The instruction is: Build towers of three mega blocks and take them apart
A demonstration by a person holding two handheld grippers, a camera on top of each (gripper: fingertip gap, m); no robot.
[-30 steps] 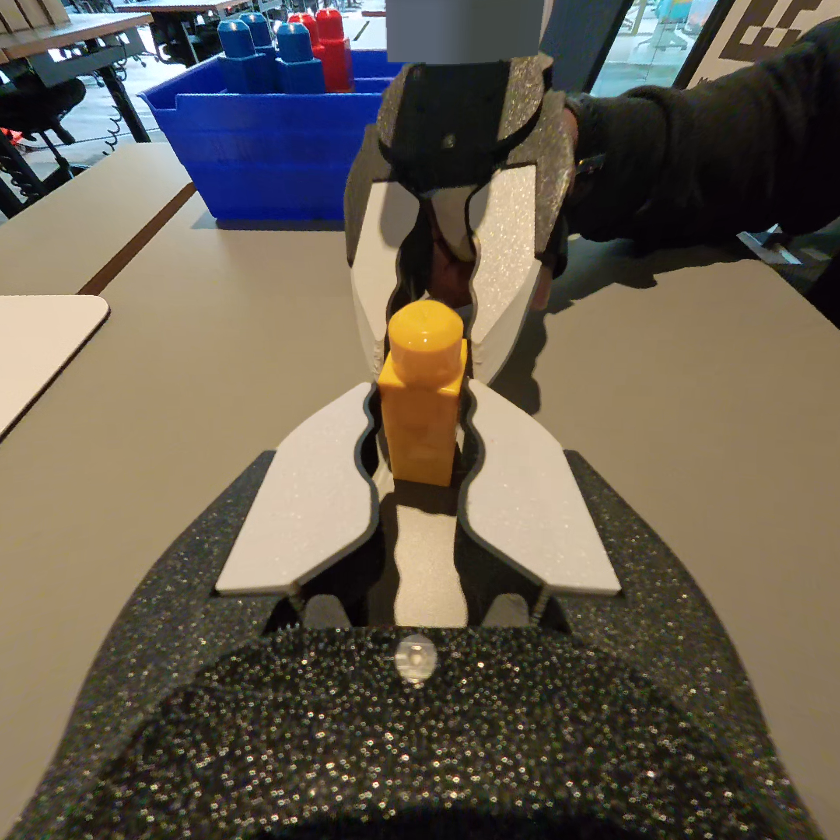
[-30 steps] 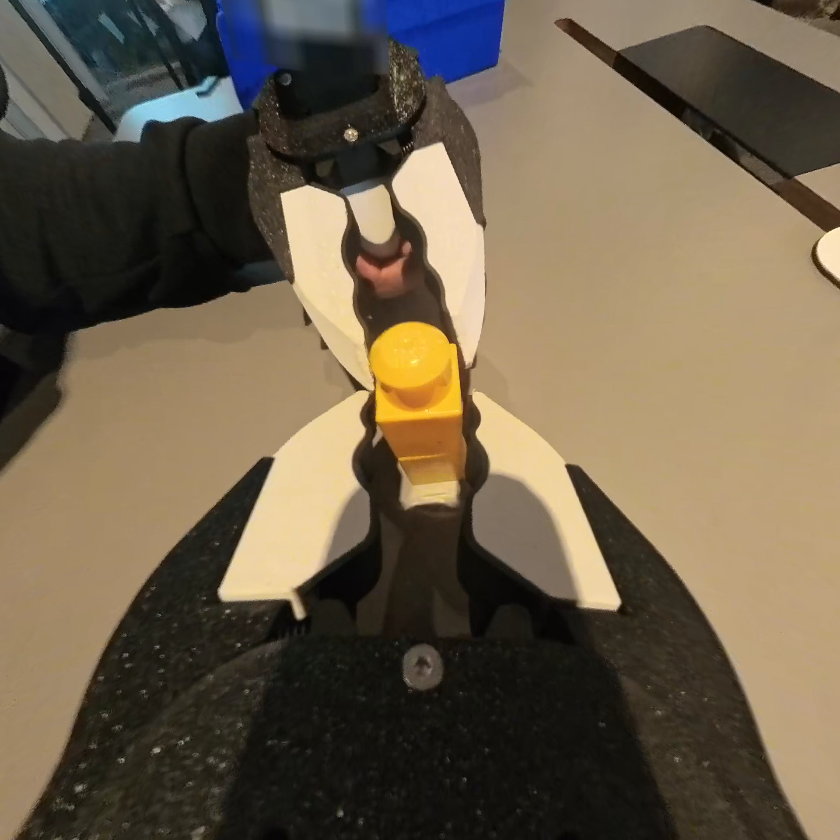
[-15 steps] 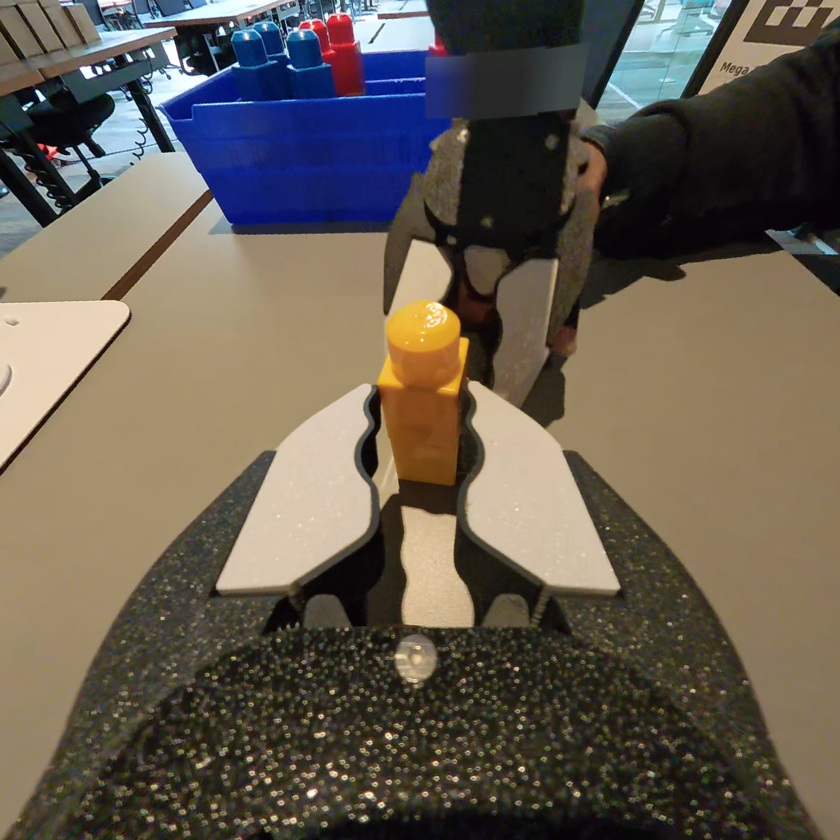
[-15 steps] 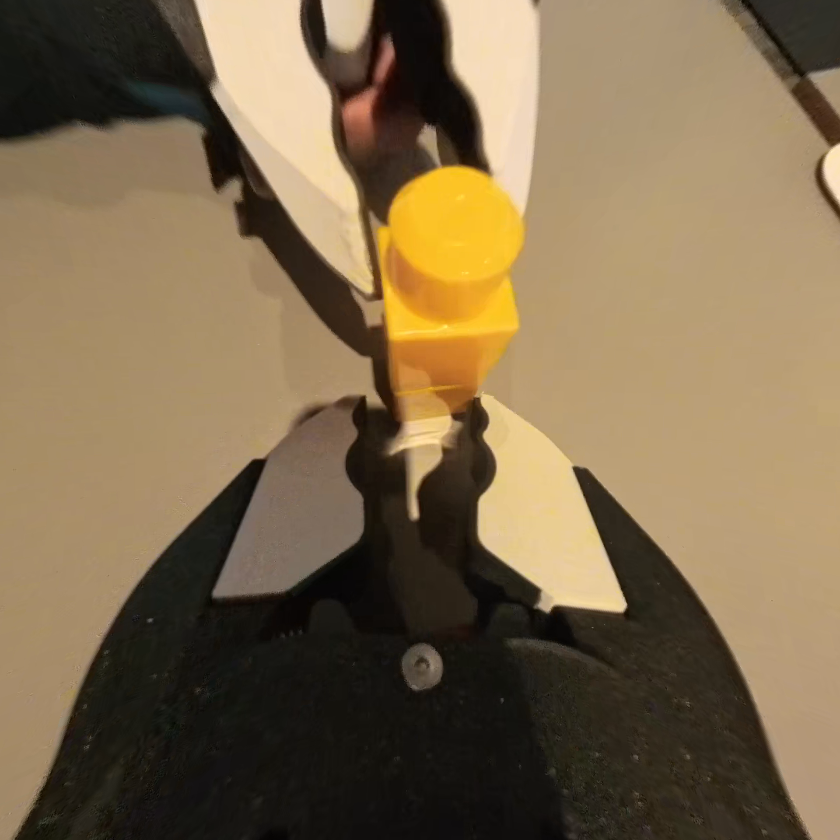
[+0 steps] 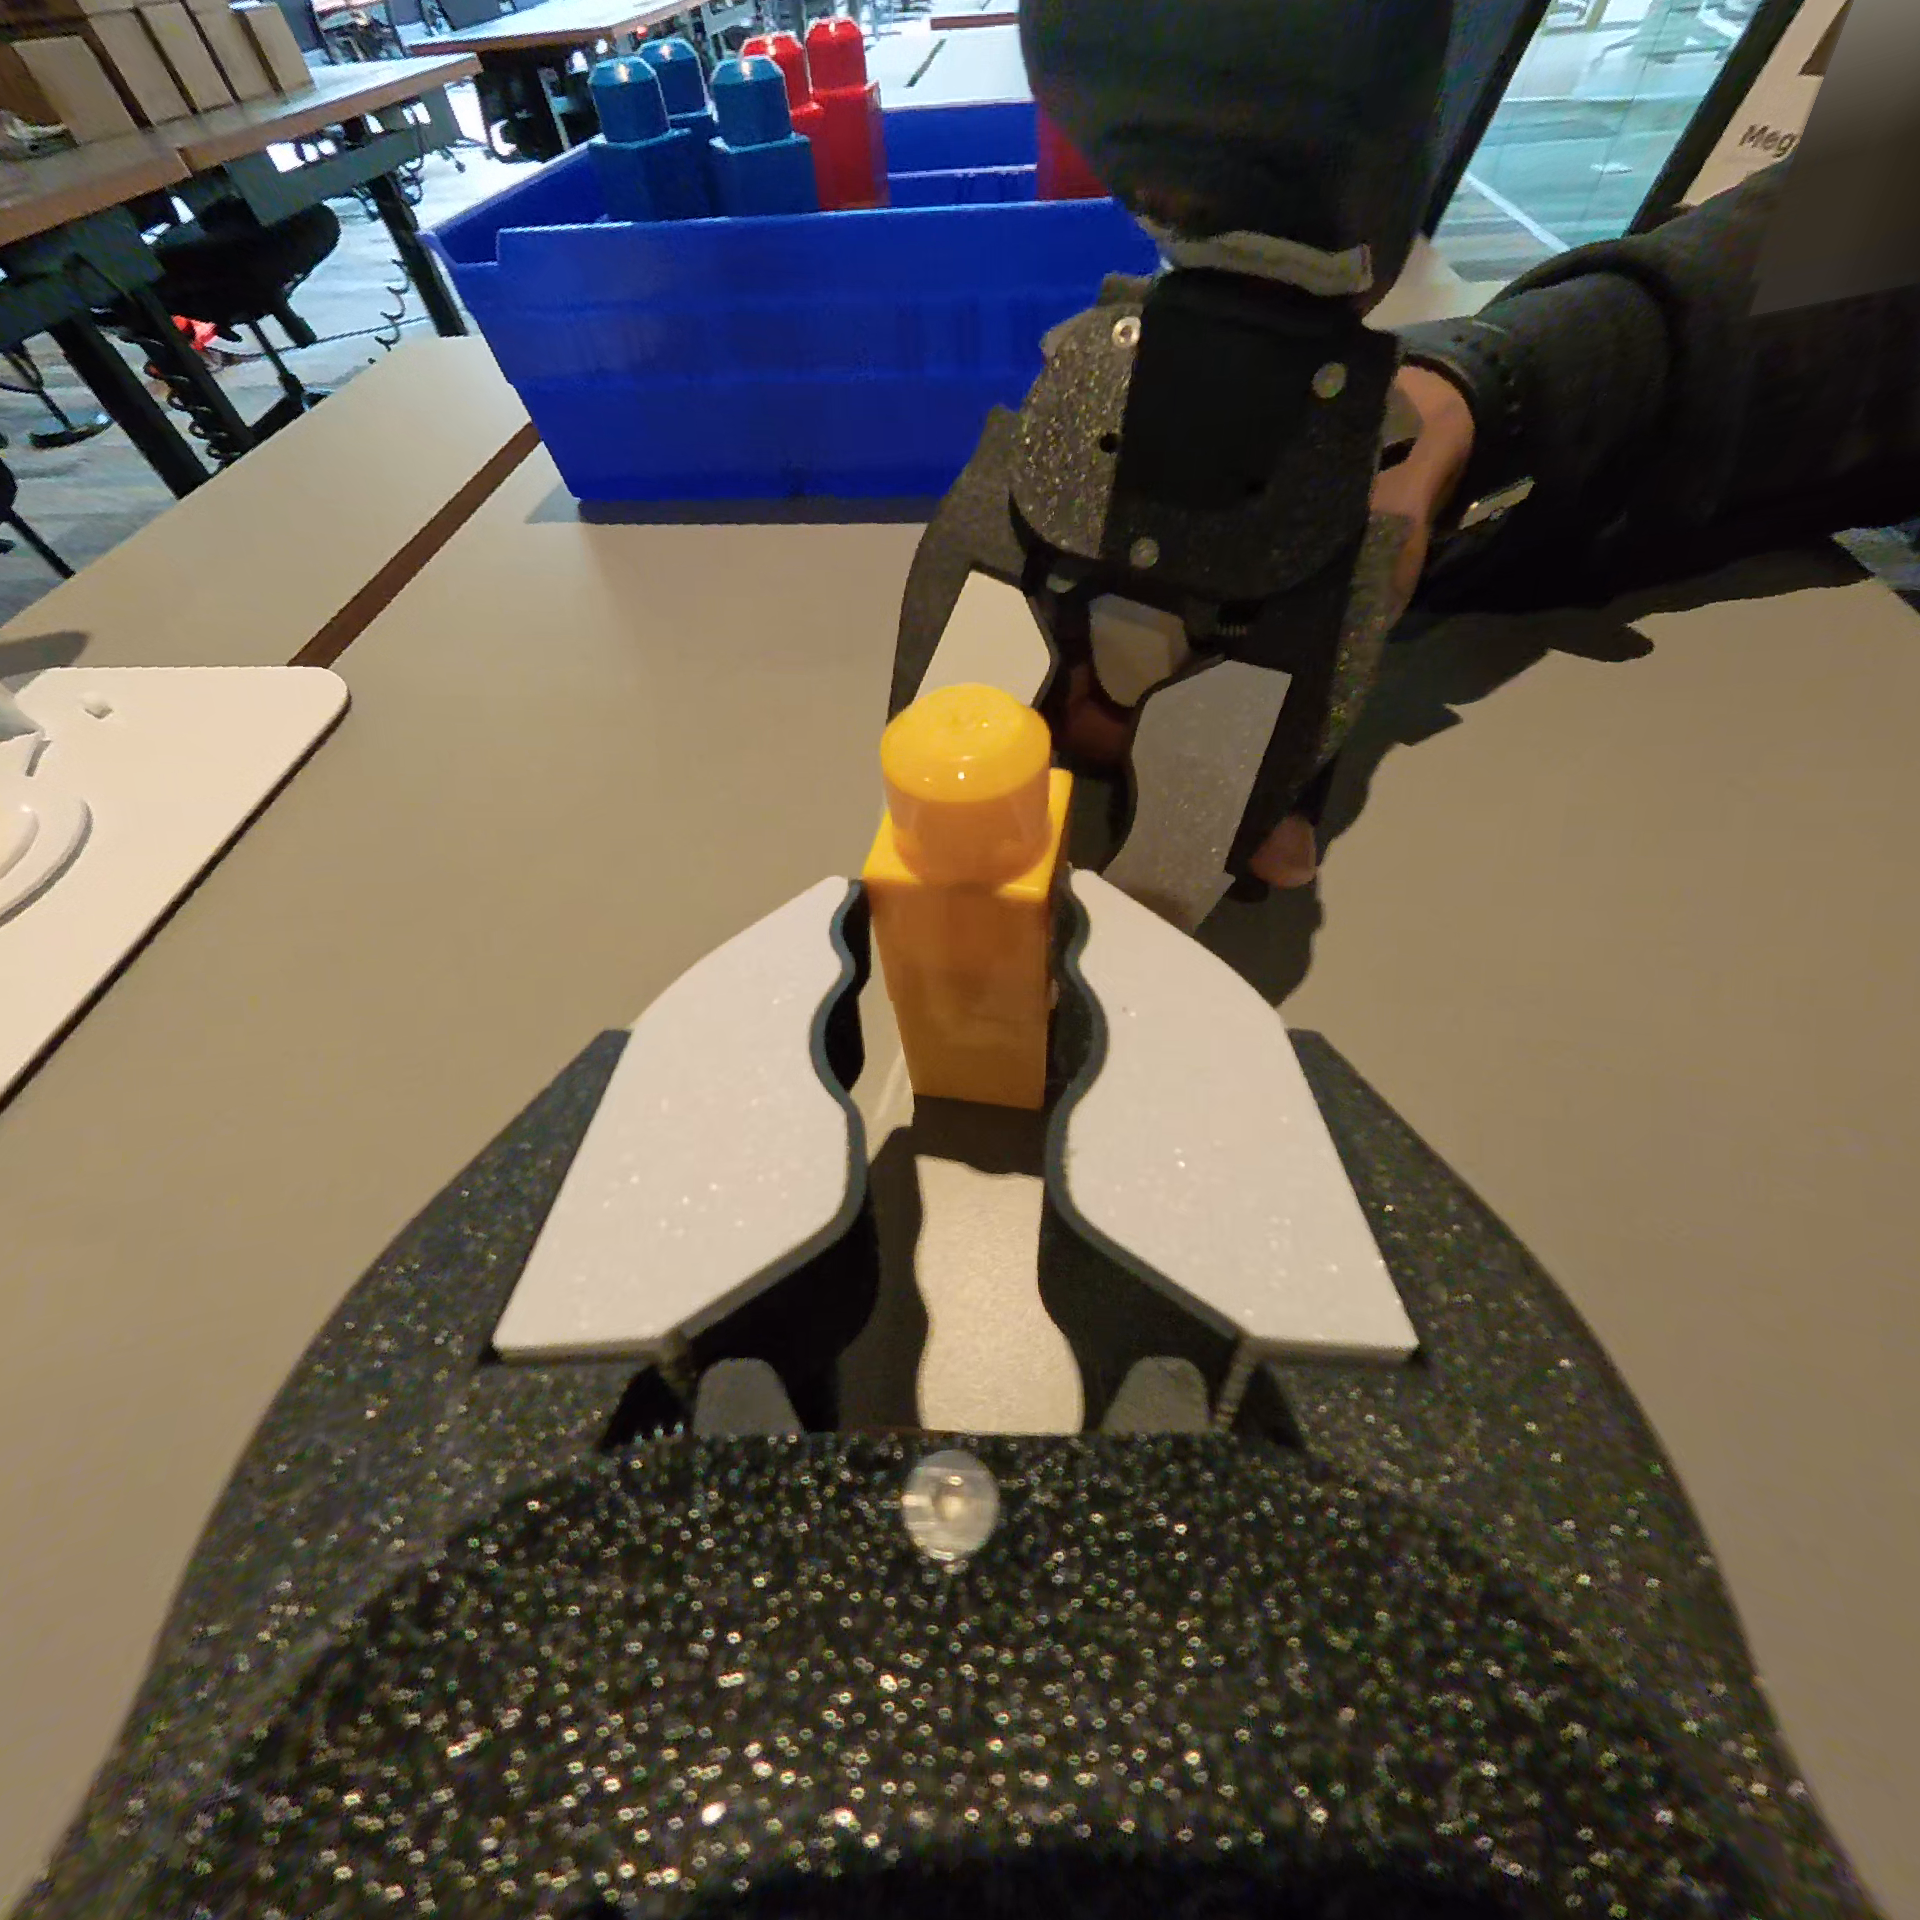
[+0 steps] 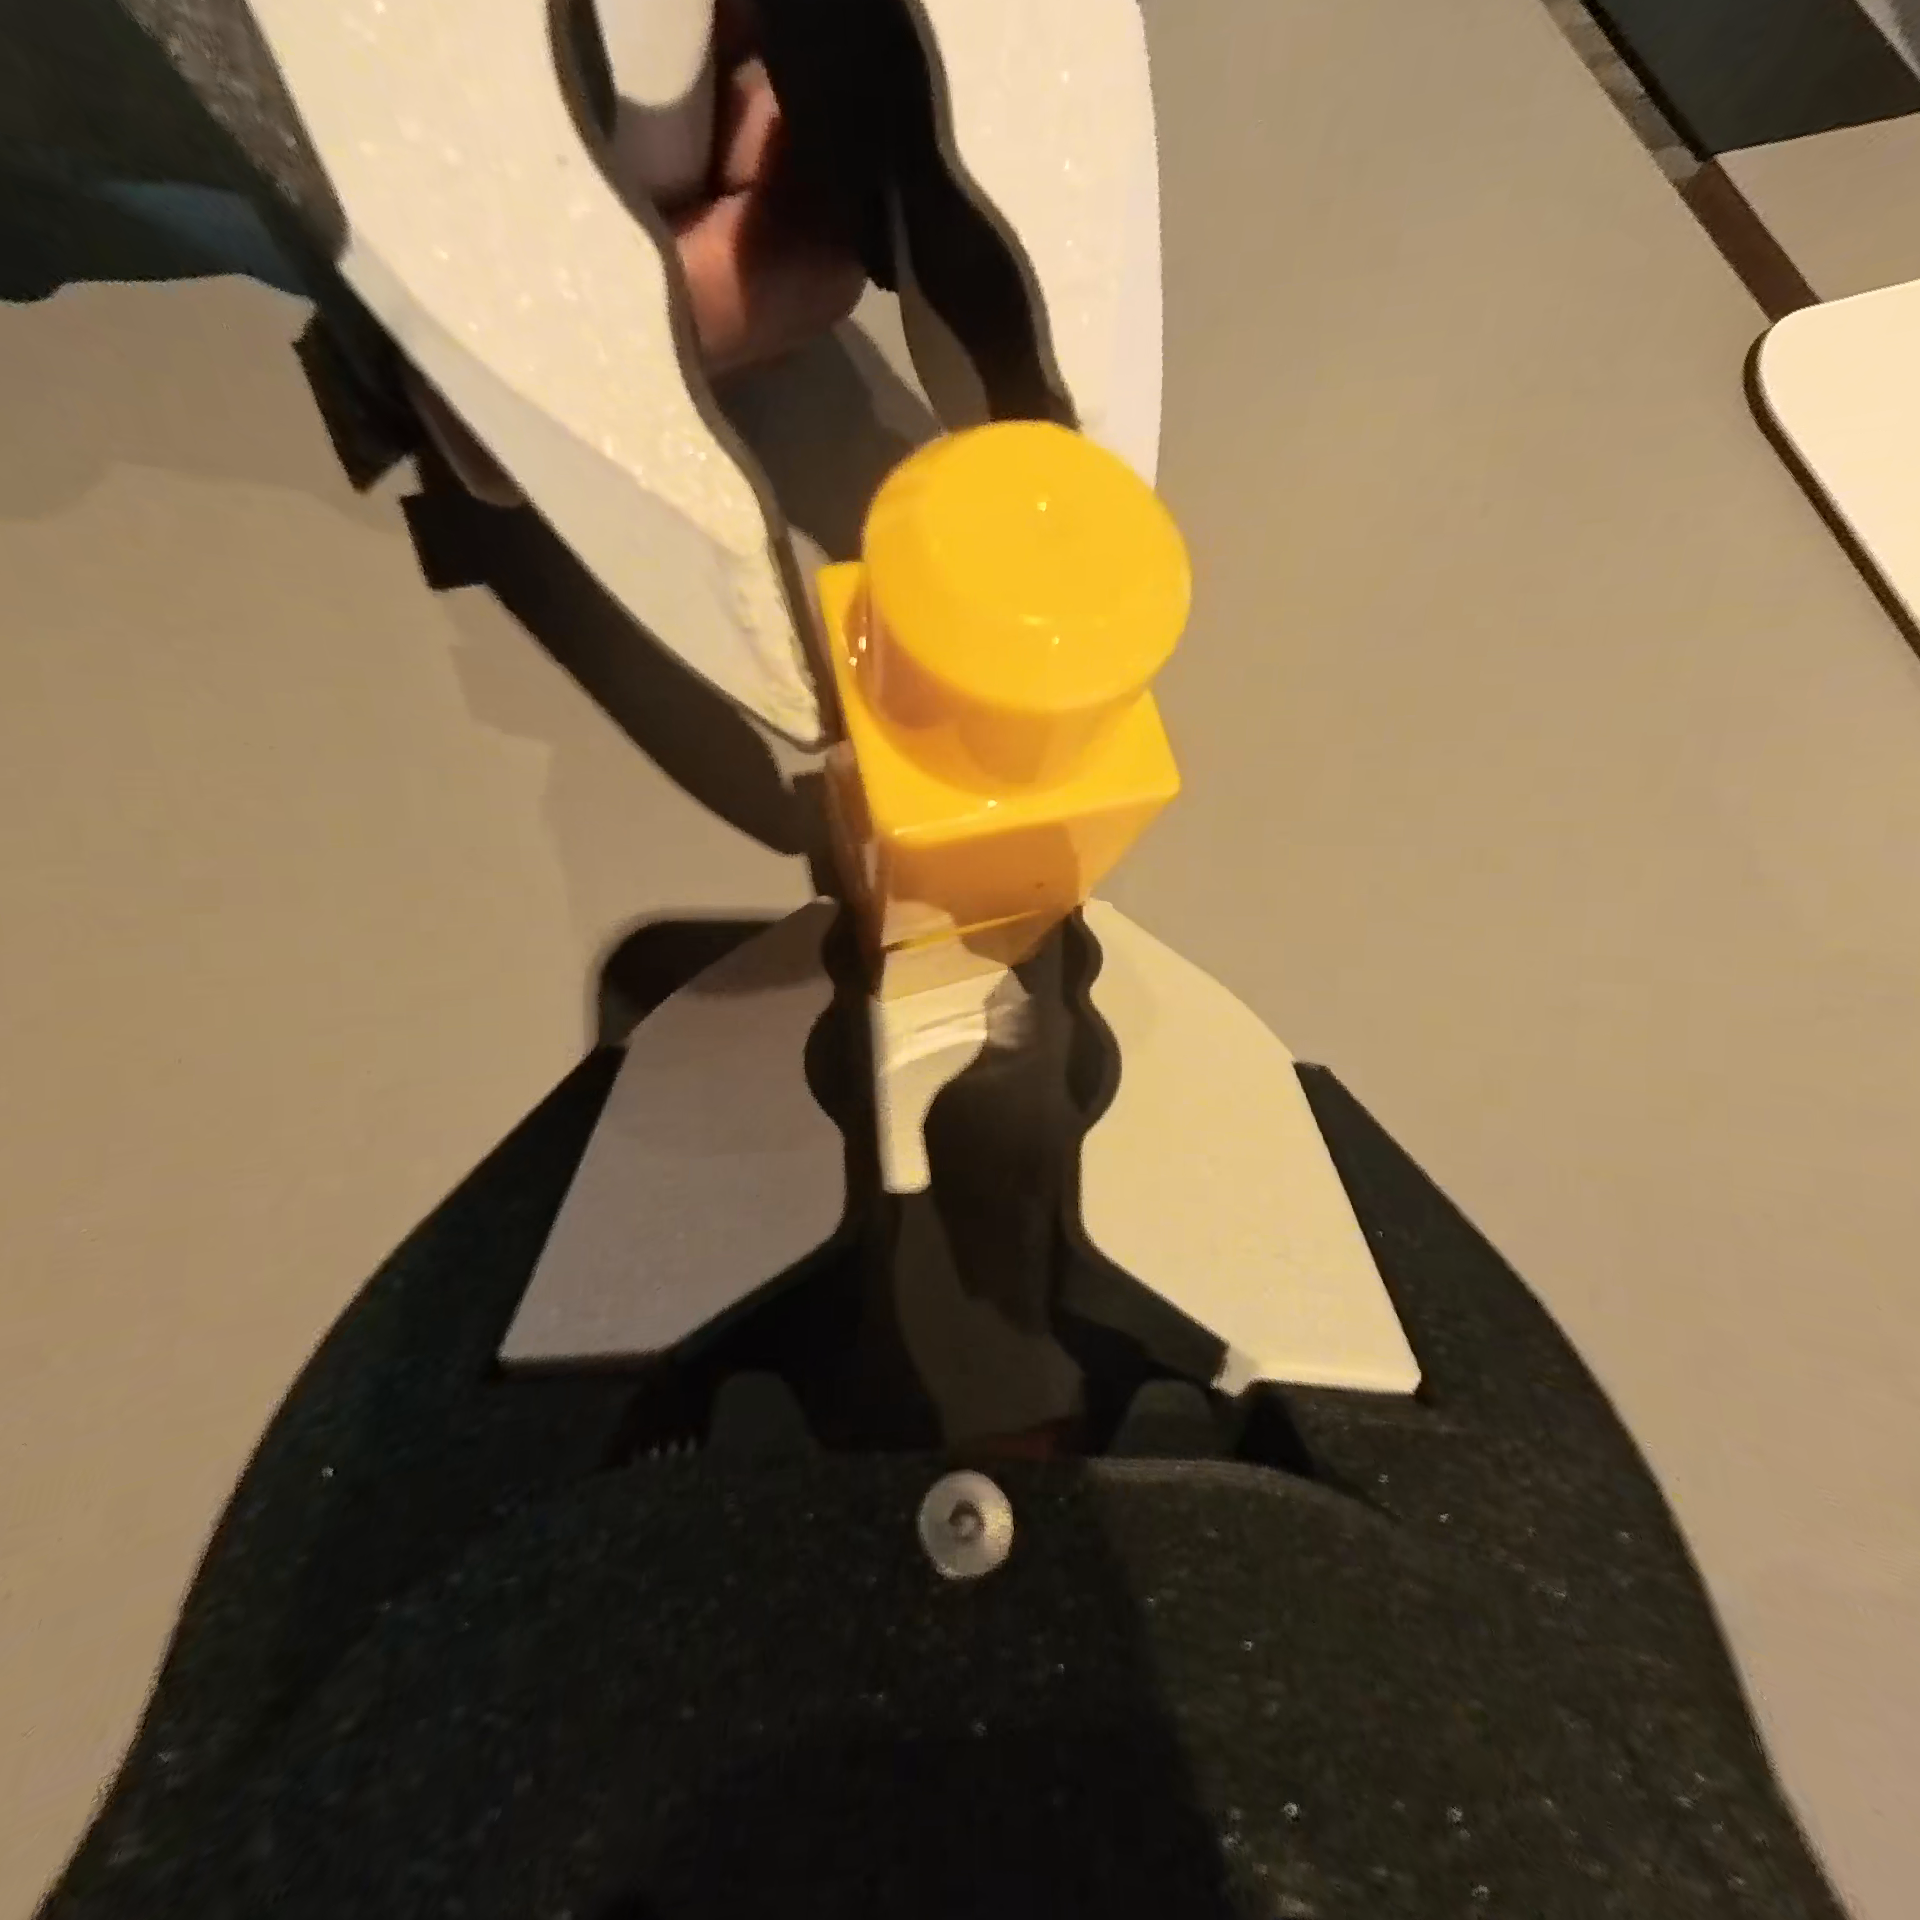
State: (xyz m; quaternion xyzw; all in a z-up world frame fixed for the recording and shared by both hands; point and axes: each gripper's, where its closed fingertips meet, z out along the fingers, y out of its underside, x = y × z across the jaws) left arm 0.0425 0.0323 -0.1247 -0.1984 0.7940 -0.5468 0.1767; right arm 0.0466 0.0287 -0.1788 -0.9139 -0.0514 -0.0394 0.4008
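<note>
A grey-beige desk (image 5: 520, 831) fills most of both views. In the left wrist view, a white board (image 5: 156, 790) with rounded corners lies at the left edge, and a dark seam (image 5: 416, 561) runs diagonally across the desk toward the upper left. Farther desks (image 5: 208, 125) and a black chair (image 5: 249, 260) stand in the upper left corner. In the right wrist view, a white board (image 6: 1849, 457) lies at the right edge and a black mat (image 6: 1766, 73) fills the upper right corner.
</note>
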